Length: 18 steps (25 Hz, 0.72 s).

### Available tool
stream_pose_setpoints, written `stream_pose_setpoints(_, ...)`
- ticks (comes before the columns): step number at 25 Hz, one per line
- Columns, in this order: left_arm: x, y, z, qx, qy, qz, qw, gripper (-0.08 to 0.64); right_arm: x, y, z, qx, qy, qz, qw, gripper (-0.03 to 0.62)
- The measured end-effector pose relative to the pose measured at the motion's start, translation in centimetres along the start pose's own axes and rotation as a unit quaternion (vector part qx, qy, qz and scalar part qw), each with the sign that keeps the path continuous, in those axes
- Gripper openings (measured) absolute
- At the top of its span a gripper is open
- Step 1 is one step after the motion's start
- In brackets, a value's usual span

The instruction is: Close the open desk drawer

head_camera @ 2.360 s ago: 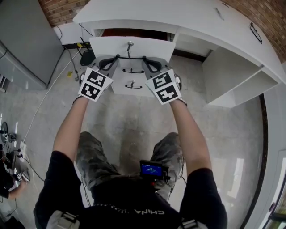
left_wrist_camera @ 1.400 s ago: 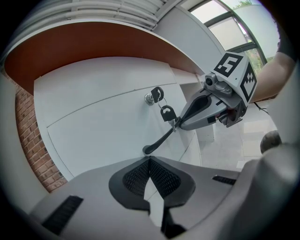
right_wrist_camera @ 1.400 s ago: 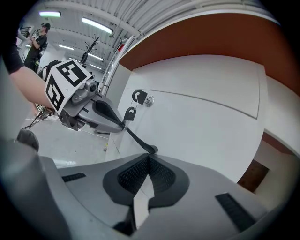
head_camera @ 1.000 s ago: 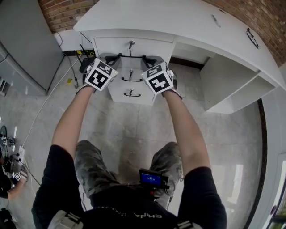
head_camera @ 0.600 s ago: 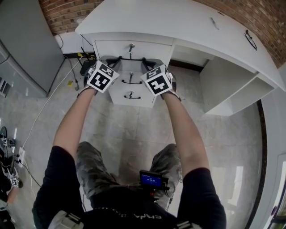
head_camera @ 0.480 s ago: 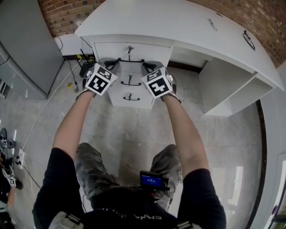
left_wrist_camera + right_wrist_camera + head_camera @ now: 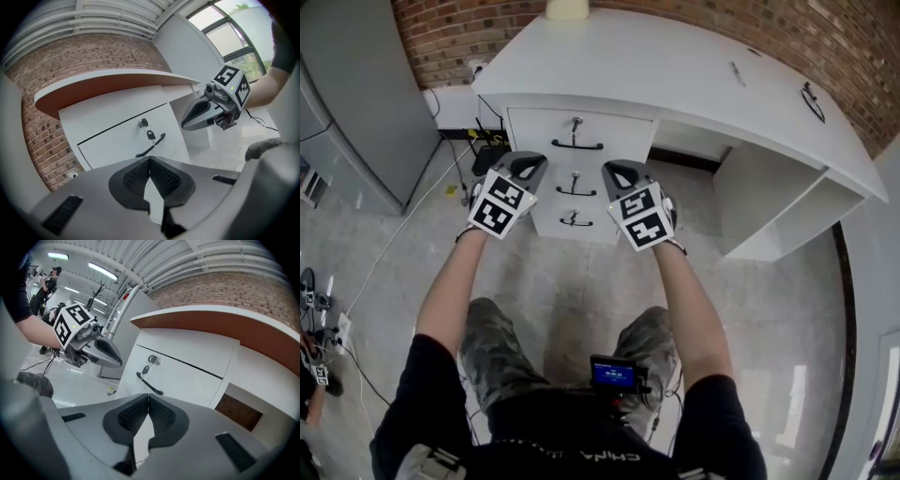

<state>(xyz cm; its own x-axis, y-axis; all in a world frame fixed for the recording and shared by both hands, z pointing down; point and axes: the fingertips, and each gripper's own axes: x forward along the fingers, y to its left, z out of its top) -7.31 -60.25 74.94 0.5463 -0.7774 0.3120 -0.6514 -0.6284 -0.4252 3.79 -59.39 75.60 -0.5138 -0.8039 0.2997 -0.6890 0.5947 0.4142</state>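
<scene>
Top drawer [image 7: 619,136] dead ahead of both grippers, front flush under tabletop [image 7: 675,66], handle [image 7: 577,145] lying crosswise. Left gripper [image 7: 528,165] and right gripper [image 7: 617,172] pinched closed, empty, equally near, clear of it. Judged: closing done.

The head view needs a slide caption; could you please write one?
Left gripper and right gripper, jaws shut, hover before the closed top drawer.
</scene>
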Motion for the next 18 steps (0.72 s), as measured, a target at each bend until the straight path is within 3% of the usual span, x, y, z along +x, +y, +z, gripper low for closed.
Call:
stream_pose_setpoints(5, -2.5, -2.4, -1.3, -0.039, -0.032, -0.012, 0.9986, 0.012, -2.0, 2.8, -1.3, 0.007, -0.008, 0.008, 1.0, 0.015)
stream_pose_setpoints(9, -2.2, -3.8, -2.8, -0.037, -0.02, -0.024, 0.9988, 0.012, -1.6, 4.1, -3.1, 0.014, 0.006, 0.017, 1.0, 0.015)
stream_pose_setpoints(18, -1.6, -3.2, -2.0, -0.025, -0.017, -0.029, 0.9991, 0.012, -1.3, 3.3, -2.4, 0.015, 0.02, 0.013, 1.0, 0.015)
